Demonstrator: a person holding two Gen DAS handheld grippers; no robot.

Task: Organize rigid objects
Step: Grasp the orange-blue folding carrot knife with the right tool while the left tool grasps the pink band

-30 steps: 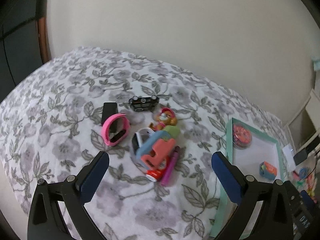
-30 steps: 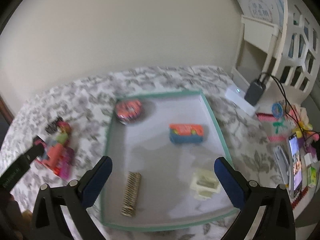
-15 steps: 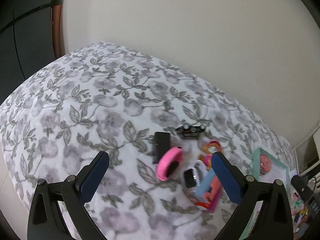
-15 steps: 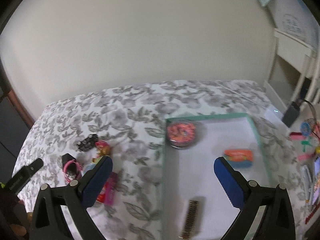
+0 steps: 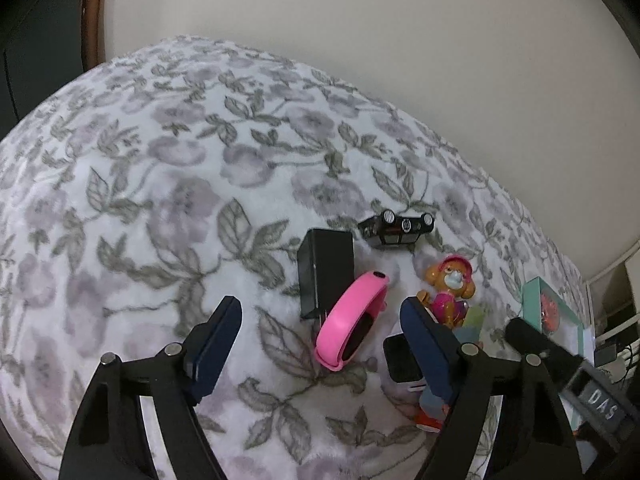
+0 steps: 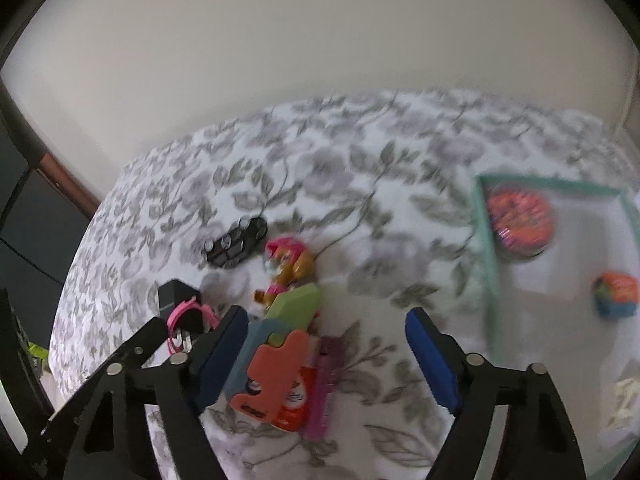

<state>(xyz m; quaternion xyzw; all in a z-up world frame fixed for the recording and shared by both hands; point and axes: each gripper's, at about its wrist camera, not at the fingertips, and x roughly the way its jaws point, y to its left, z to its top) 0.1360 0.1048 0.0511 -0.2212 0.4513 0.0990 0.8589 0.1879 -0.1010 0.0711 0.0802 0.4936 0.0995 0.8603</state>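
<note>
Toys heaped on the flowered bed (image 5: pixel 168 168)
Left hand-held gripper (image 5: pixel 320 344) and right hand-held gripper (image 6: pixel 326 354), jaws just narrowing yet grasping nothing, flank the pink band (image 5: pixel 352 320) and orange toy (image 6: pixel 276 376); teal tray (image 6: pixel 486 248) nearby

Soft dim light, right view blurred

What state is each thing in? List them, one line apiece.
left gripper: open, jaws just been closing, pink band between them, not pressed.
right gripper: open, jaws just been closing, over the toy pile.
pink band: on its edge, leaning on the black adapter.
black adapter: lying flat.
toy car: on its side, wheels showing.
puppy figure: upright.
teal tray: holds a round red tin.
</note>
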